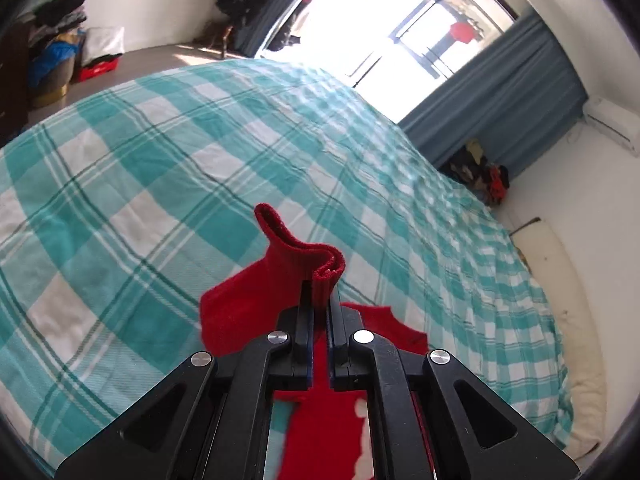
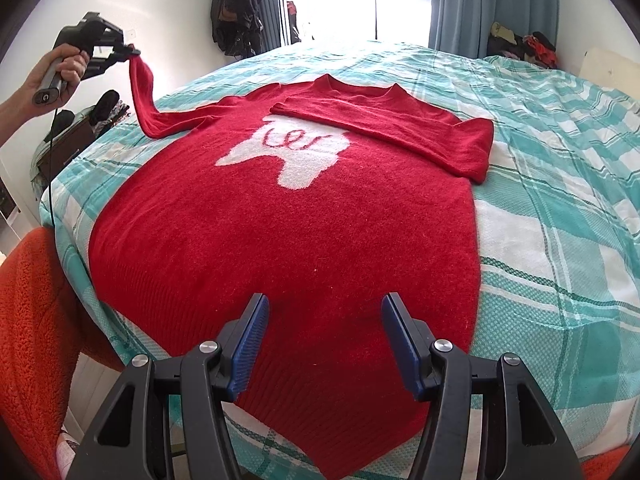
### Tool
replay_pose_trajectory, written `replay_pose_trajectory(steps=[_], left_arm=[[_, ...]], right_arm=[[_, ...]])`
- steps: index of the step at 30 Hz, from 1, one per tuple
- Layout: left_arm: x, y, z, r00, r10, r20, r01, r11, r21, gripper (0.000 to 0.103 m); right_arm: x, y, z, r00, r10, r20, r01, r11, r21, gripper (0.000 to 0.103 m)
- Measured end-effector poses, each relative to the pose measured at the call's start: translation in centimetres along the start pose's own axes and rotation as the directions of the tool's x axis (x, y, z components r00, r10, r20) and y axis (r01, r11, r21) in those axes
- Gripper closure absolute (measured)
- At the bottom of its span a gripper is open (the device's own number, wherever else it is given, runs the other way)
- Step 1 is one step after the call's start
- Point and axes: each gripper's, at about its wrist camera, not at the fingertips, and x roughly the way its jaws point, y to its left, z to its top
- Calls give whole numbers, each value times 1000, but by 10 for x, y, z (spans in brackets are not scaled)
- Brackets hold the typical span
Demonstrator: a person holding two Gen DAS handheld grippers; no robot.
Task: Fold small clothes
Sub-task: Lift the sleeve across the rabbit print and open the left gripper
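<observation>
A red sweater [image 2: 312, 224] with a white motif [image 2: 298, 152] lies flat on the bed. Its right sleeve [image 2: 400, 124] is folded across the chest. The left sleeve [image 2: 142, 92] is stretched up and to the left, its cuff [image 1: 320, 264] pinched in my left gripper [image 1: 319, 300], which is shut on it. In the right wrist view the left gripper [image 2: 132, 51] hangs above the bed's left edge in a person's hand [image 2: 60, 72]. My right gripper [image 2: 324, 320] stands open just above the sweater's hem, nothing between its blue pads [image 2: 250, 340].
The bed [image 2: 540, 200] carries a teal and white checked cover. An orange fleece [image 2: 36, 320] lies at its near left corner. Piles of clothes [image 1: 56, 28] stand by the far wall, blue curtains [image 1: 500, 96] and a bright window behind. A cream pillow [image 1: 568, 320] lies beside the bed.
</observation>
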Motion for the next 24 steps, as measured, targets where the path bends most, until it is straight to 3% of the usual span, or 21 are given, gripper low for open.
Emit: replay_pose_trajectory(steps=[4, 8, 10, 12, 13, 15, 17, 19, 22, 24], left_arm=[[32, -100, -17, 994, -92, -64, 100, 987, 127, 101], [79, -174, -64, 985, -108, -132, 138, 962, 236, 101], [108, -199, -100, 980, -90, -177, 138, 949, 284, 100], [141, -217, -146, 974, -4, -227, 93, 920, 382, 94], [160, -219, -172, 963, 66, -260, 55, 900, 432, 76], [187, -214, -225, 923, 235, -304, -42, 848, 529, 45], [184, -196, -267, 902, 283, -325, -45, 812, 581, 45], [161, -173, -290, 895, 259, -364, 2, 813, 582, 46], [114, -135, -291, 907, 226, -357, 17, 825, 565, 46], [92, -103, -268, 922, 245, -300, -43, 835, 549, 46]], right_arm=[[-7, -13, 1, 999, 14, 32, -16, 998, 54, 44], [-14, -27, 1, 998, 22, 58, -28, 994, 105, 44], [-17, -34, 1, 997, 22, 69, -31, 991, 131, 44], [-19, -41, 1, 997, 21, 77, -33, 987, 156, 44], [-19, -45, 1, 997, 19, 79, -33, 985, 169, 44], [-20, -52, 1, 997, 18, 81, -34, 979, 201, 44], [-21, -59, 0, 996, 14, 86, -34, 973, 229, 44], [-24, -65, -1, 995, 10, 96, -35, 966, 256, 44], [-27, -72, -2, 994, 6, 109, -37, 957, 289, 39], [-26, -74, -2, 994, 5, 110, -37, 954, 299, 39]])
